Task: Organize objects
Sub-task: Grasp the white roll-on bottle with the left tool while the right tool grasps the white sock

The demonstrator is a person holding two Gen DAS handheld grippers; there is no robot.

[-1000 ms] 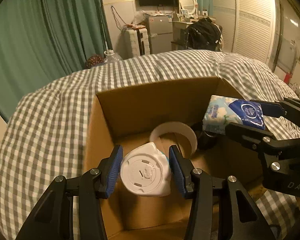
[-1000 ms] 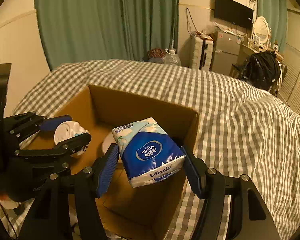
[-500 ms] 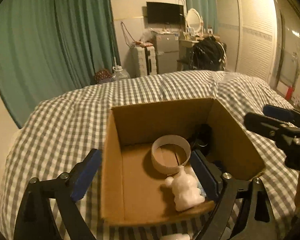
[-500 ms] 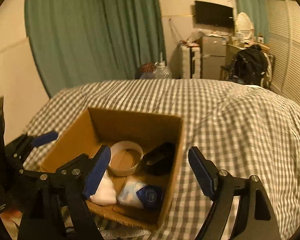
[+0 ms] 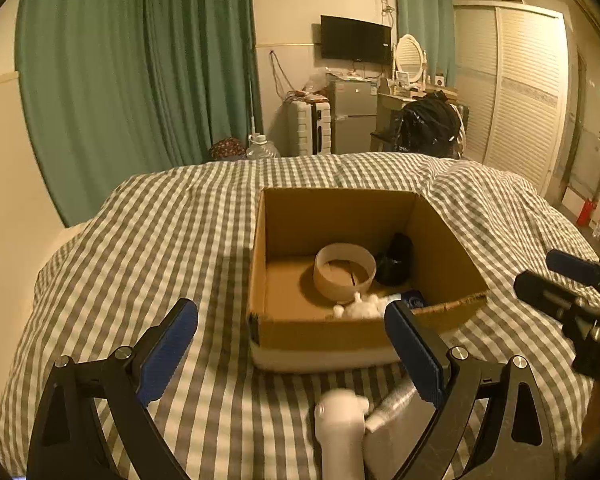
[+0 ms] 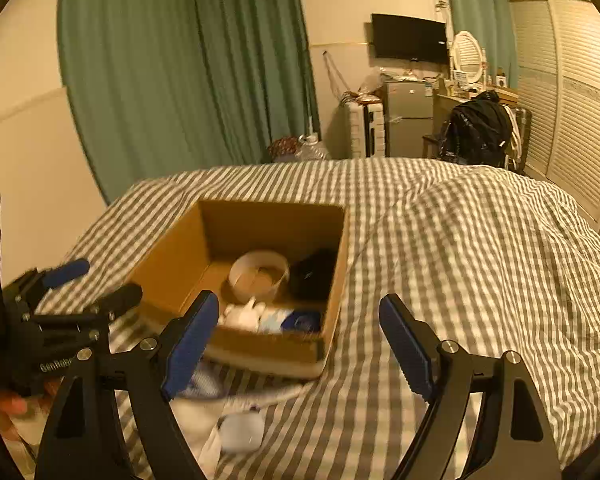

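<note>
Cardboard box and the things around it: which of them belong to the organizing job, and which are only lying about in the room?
Job:
cardboard box
tape roll
black object
white item
tissue pack
white bottle
left gripper
right gripper

Lying about:
checked bedcover
television
small fridge
black bag

You faced green curtains, a wall television, a small fridge and louvred wardrobe doors under warm light.
</note>
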